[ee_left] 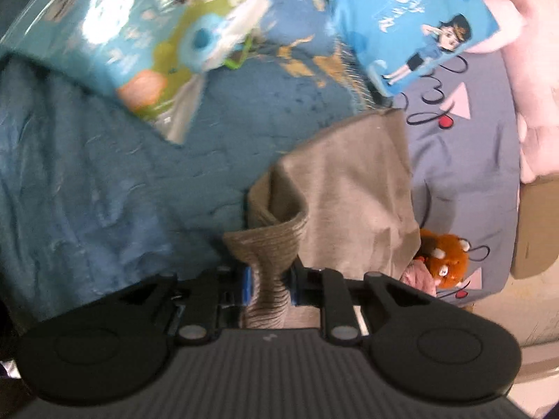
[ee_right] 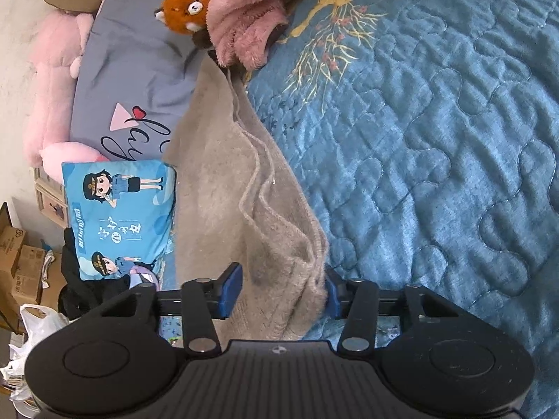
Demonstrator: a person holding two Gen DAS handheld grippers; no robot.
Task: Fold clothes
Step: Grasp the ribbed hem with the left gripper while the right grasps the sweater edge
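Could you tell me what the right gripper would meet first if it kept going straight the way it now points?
Probably more of the beige sweater, which already lies between the right gripper pads and stretches ahead; beyond it sits the pink plush, though depth is unclear.

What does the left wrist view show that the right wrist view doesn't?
Only the left wrist view: the left gripper pinching the beige sweater's ribbed edge, and a shiny printed bag.
Only the right wrist view: the right gripper, jaws either side of the sweater's bunched edge, plus cardboard boxes.
Both: sweater, blue quilt, orange plush, blue cartoon pillow.
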